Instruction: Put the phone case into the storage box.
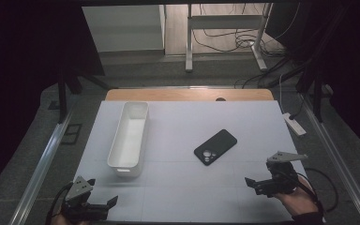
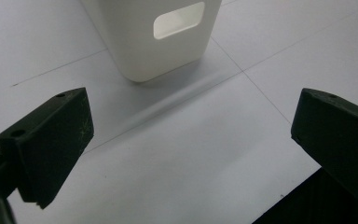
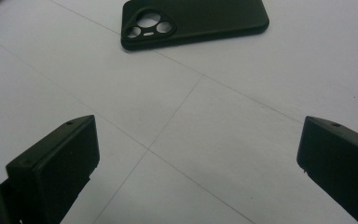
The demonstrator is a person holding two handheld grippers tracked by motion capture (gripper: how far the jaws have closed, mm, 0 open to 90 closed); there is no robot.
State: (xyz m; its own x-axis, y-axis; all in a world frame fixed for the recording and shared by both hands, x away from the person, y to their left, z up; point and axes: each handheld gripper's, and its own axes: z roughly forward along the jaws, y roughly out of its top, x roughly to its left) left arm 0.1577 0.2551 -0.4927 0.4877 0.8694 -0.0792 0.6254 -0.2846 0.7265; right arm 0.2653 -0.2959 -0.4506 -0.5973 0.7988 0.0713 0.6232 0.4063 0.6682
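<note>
A: Phone case, black, one item. Lies flat on the bench, camera cut-outs facing up, ahead of the right gripper and well apart from its fingers. Untouched.

B: Right gripper fingers?

A: Spread wide, nothing between them. In the right gripper view the case sits beyond the gap, a little toward the left finger.

B: Second item?

A: White bin, long and narrow, upright, empty as far as the high view shows. Its near end wall with the handle slot stands ahead of the left gripper, not touching.

B: Left gripper fingers?

A: Also spread wide, holding nothing.

B: Progress?

A: By my reading, nothing done yet. Both grippers rest near the bench's near edge. Left to do: reach for the case, grasp it, lift it, likely carry it to the bin.
</note>
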